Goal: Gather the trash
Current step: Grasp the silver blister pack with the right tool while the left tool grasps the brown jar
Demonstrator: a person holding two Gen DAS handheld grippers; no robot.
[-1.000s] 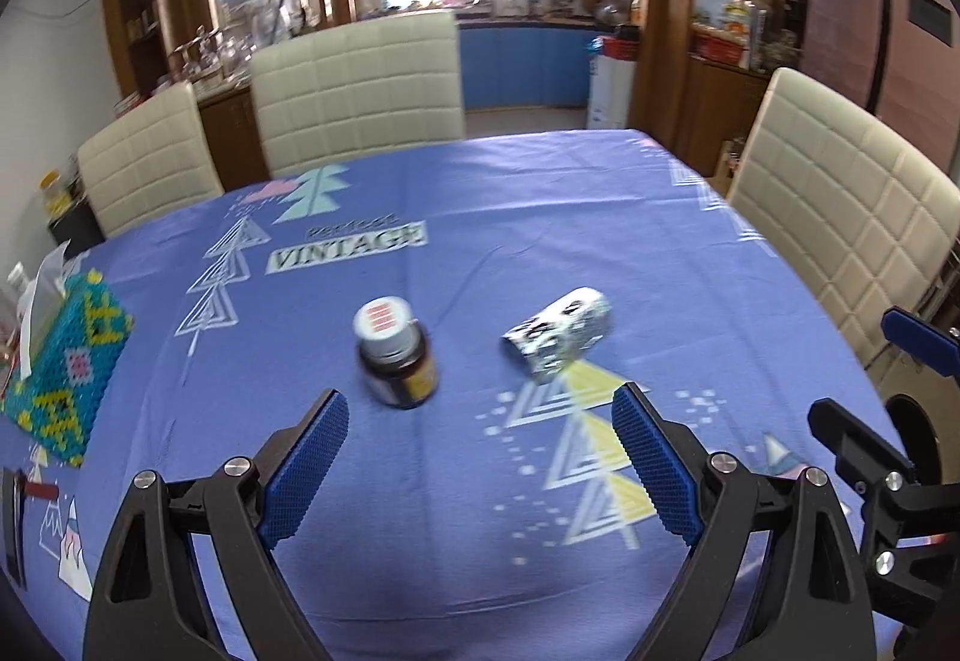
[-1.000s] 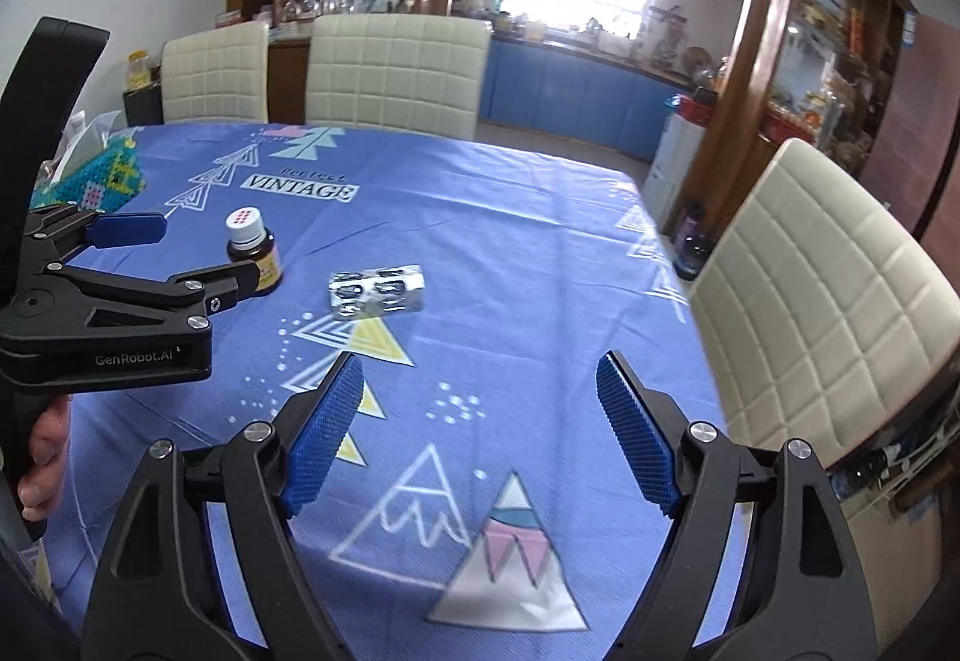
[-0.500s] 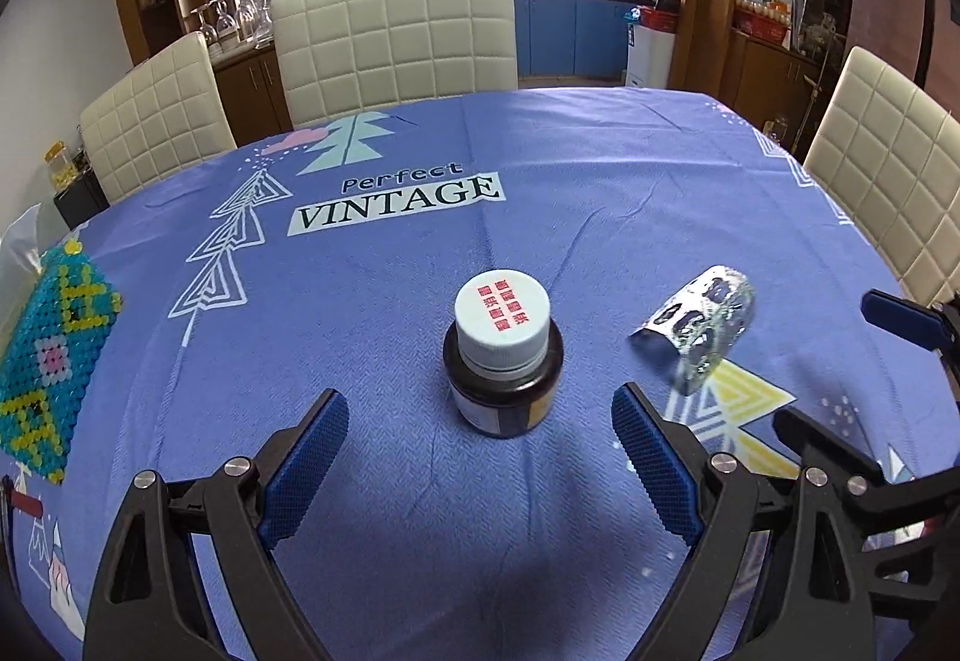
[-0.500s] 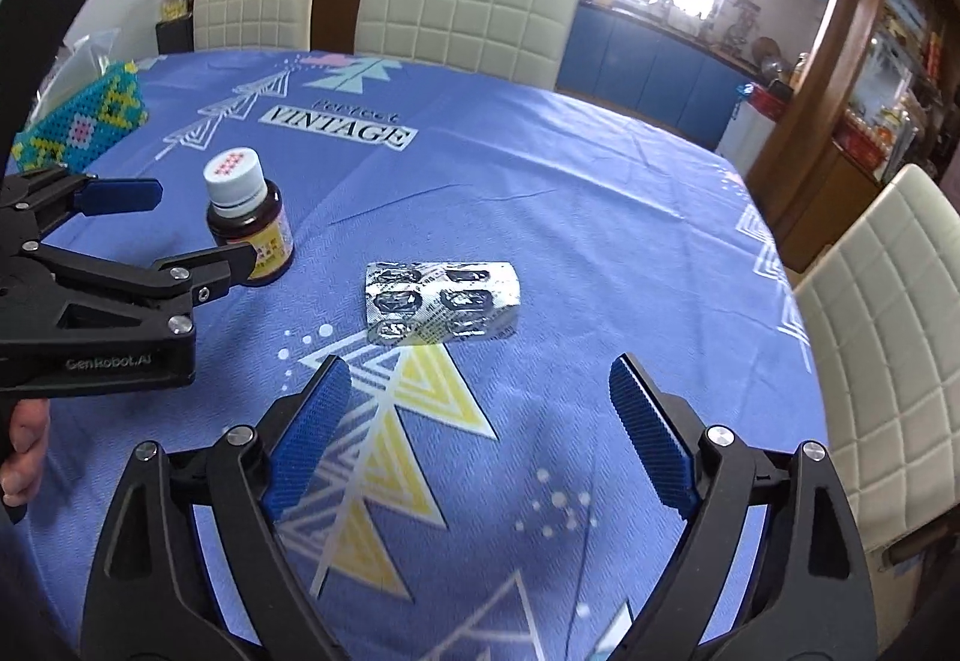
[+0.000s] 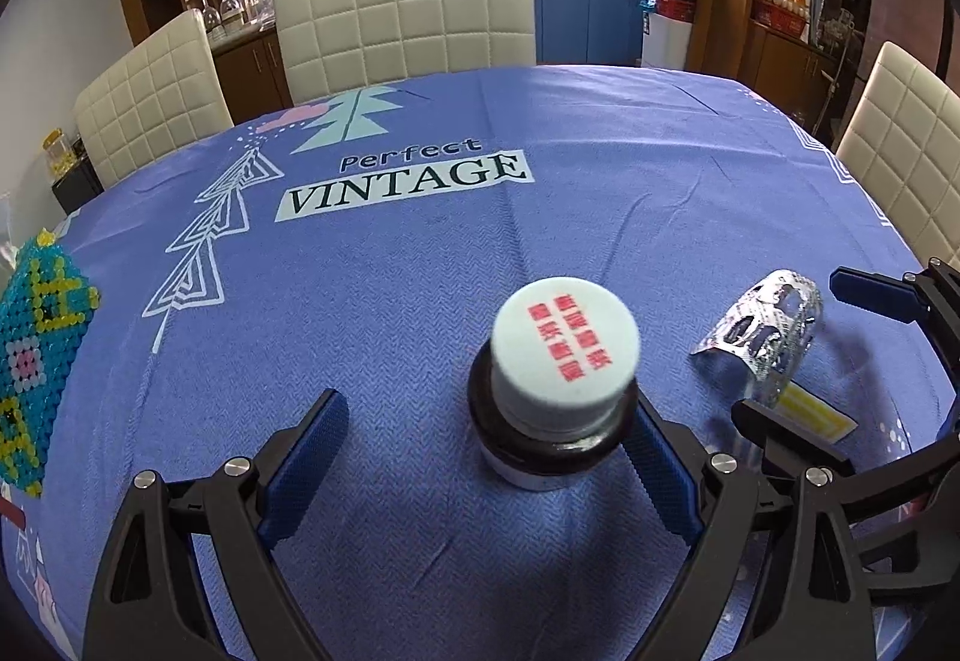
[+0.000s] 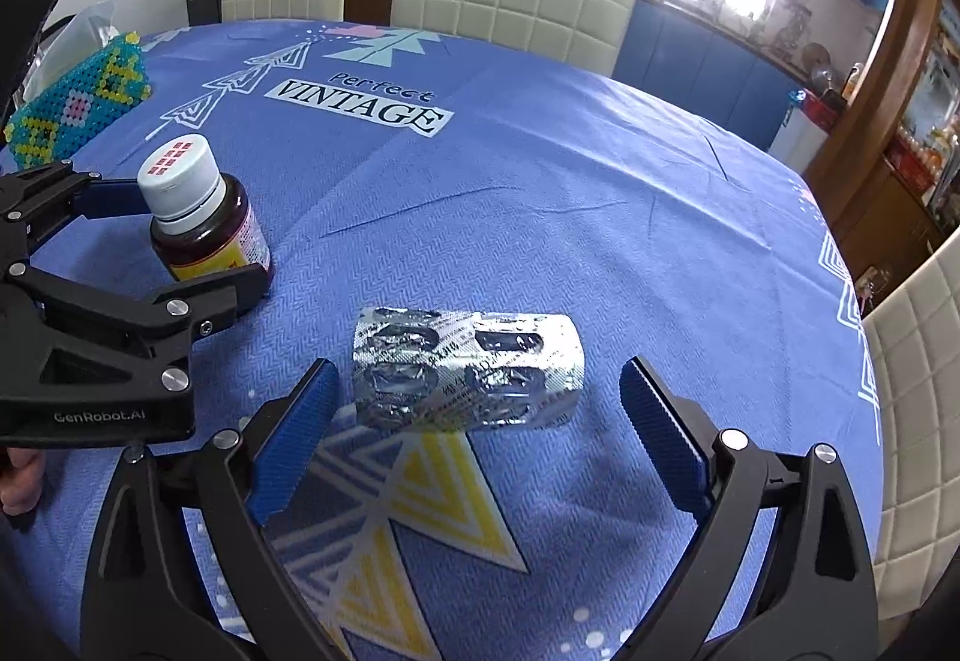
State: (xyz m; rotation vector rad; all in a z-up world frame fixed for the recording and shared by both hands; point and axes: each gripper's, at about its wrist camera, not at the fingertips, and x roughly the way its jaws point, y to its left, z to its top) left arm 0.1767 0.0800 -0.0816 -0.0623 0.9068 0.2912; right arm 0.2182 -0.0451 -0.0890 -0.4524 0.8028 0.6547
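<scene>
Left wrist view: the left gripper (image 5: 480, 457) is spread wide around the upright medicine bottle (image 5: 555, 397) mid-tabletop, its right pad (image 5: 657, 466) touching or nearly so and the left pad well clear, so a lopsided close could tip it. Right wrist view: the right gripper (image 6: 480, 433) hangs low, level and wide open, holding nothing, its pads flanking the curled blister pack (image 6: 468, 367), well in from the tablecloth (image 6: 600, 193) edges; that springy foil could buckle or skid out.

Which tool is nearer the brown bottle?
Left. The left tool straddles the brown bottle, fingers open around it; the right tool sits farther off, around the blister pack.
</scene>
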